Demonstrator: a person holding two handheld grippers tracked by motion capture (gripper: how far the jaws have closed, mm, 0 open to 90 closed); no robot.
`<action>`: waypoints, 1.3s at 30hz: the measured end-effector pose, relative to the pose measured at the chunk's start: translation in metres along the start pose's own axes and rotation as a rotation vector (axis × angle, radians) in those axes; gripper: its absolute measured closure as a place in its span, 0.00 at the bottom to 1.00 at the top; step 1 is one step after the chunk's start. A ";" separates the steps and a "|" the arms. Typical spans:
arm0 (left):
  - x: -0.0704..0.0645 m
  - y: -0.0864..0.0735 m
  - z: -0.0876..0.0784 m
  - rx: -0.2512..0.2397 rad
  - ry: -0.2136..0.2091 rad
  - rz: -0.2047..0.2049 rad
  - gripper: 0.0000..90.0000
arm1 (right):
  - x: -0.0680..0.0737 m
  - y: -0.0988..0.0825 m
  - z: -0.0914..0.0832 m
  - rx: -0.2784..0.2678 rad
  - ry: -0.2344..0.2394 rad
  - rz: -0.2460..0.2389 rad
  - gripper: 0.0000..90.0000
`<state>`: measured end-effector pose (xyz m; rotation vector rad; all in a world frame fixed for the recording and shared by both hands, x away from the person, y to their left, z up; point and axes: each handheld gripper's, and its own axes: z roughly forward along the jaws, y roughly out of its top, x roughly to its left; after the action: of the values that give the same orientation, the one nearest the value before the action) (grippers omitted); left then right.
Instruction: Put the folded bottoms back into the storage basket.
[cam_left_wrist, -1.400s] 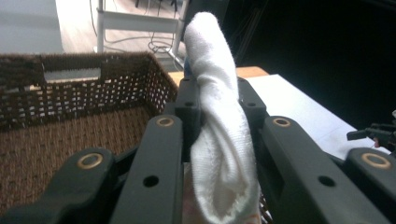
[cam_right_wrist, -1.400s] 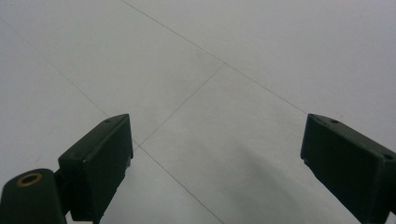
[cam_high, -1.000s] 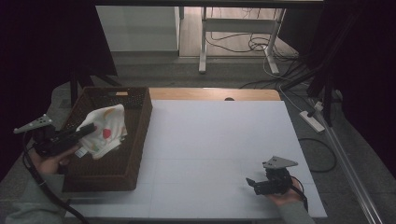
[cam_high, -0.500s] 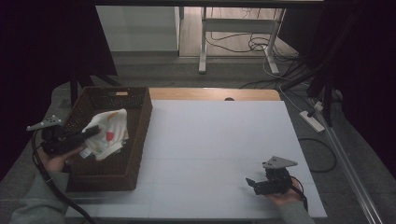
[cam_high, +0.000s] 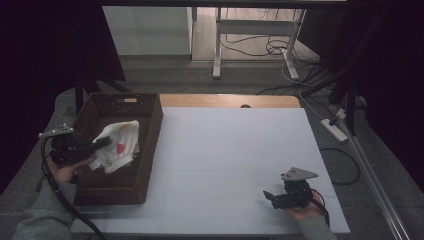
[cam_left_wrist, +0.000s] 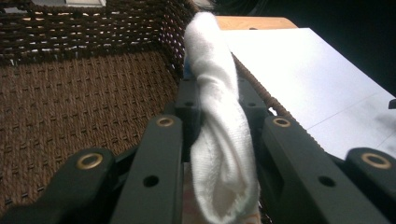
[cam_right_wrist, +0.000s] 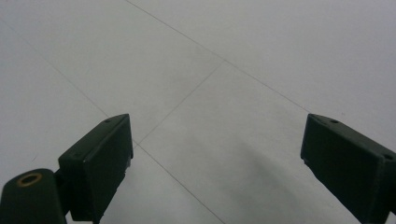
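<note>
The left gripper had its jaws clenched on a white cloth with red and yellow print, held low inside the dark wicker basket at the counter's left edge. The cloth looked light, soft and limp: it bunched into a fold between the jaws and drooped past them, so a pinch on a gathered fold suited it better than on a loose edge. The right gripper rested on the counter, jaws spread and empty.
</note>
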<state>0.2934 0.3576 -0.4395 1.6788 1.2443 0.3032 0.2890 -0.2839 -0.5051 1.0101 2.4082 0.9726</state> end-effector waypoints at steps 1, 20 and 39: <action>0.000 0.000 0.001 0.002 -0.002 0.001 0.84 | 0.000 0.000 0.000 0.000 0.000 0.000 0.11; 0.010 0.004 0.029 0.100 -0.021 -0.014 0.84 | 0.000 0.000 0.000 0.003 0.001 0.005 0.11; 0.018 0.008 0.048 0.180 0.044 -0.007 0.83 | 0.000 -0.001 0.001 0.009 0.005 0.004 0.11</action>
<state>0.3385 0.3464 -0.4623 1.8292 1.3426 0.2303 0.2895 -0.2842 -0.5060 1.0170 2.4170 0.9679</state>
